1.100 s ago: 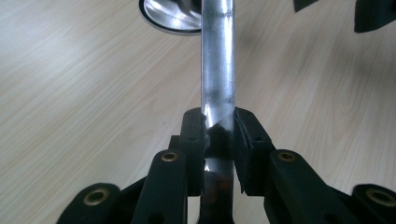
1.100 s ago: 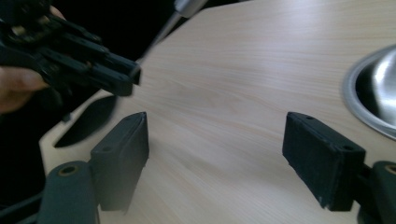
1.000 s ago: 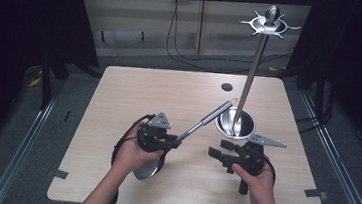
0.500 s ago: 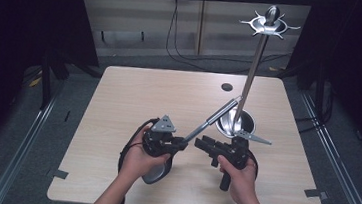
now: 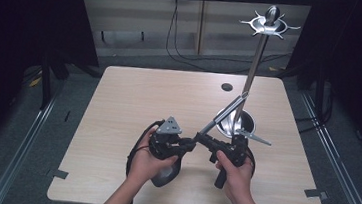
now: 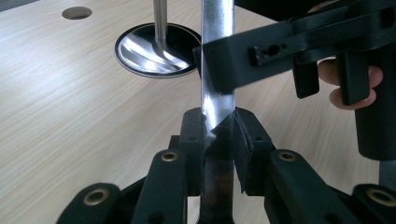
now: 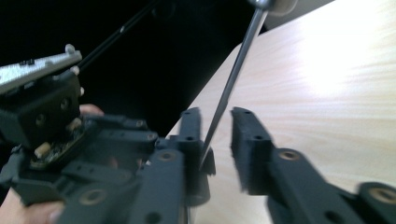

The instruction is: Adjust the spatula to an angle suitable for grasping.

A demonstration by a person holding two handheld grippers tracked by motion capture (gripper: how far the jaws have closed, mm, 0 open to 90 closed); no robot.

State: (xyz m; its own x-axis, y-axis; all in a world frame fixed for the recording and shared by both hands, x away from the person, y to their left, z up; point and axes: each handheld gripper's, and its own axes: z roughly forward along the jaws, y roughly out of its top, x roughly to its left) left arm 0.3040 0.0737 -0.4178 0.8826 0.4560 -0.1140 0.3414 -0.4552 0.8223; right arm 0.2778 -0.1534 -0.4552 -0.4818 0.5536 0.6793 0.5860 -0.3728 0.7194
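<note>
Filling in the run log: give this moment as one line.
left gripper: shut on rod | right gripper: closing around rod, gap visible | stand: upright on table

Tall metal stand (image 5: 250, 78) — round base (shiny) — on wooden table (image 5: 134, 92).

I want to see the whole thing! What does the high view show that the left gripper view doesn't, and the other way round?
High view: the stand's spiky top and the whole table. Left gripper view: up close, the left hand-held gripper pinching the shiny rod. Both: the stand's round base and the hole in the table.
</note>
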